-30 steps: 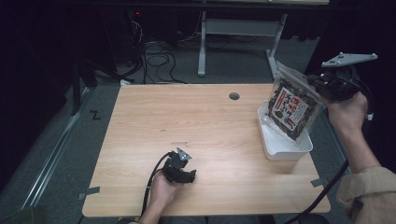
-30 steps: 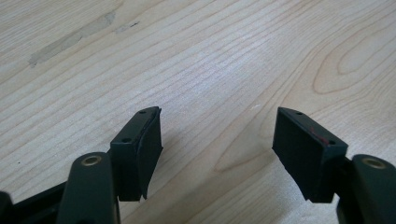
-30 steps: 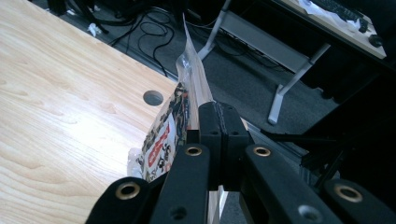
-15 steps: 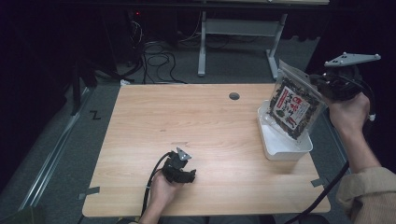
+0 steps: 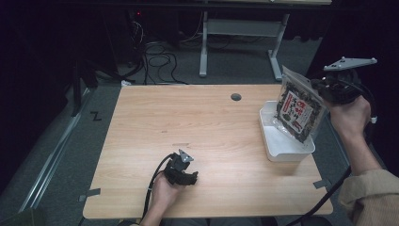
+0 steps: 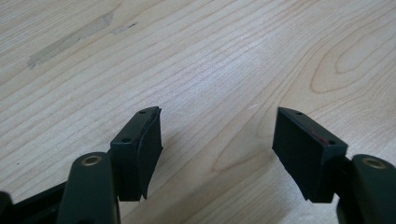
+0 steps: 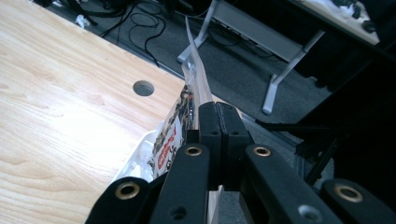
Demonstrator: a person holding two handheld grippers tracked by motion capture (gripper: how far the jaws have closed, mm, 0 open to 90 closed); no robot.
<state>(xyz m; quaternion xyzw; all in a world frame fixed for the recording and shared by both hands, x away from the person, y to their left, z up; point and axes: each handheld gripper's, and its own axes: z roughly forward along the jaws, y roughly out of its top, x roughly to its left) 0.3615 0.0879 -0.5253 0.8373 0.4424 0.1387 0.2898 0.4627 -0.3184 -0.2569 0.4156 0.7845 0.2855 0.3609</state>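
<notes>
Black right tongs [image 7: 218, 140] pinch the snack bag [image 5: 300, 111]; left tongs [image 6: 219, 149] gape, empty.

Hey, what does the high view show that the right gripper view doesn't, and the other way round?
High view alone: the left tongs resting open on the table in the person's left hand, and the white tray's full outline under the hanging snack bag. Right gripper view alone: close up, the right tongs pressed shut on the bag's sealed edge. Both: the wooden table, its round cable hole, the bag, part of the tray, and the floor cables.
</notes>
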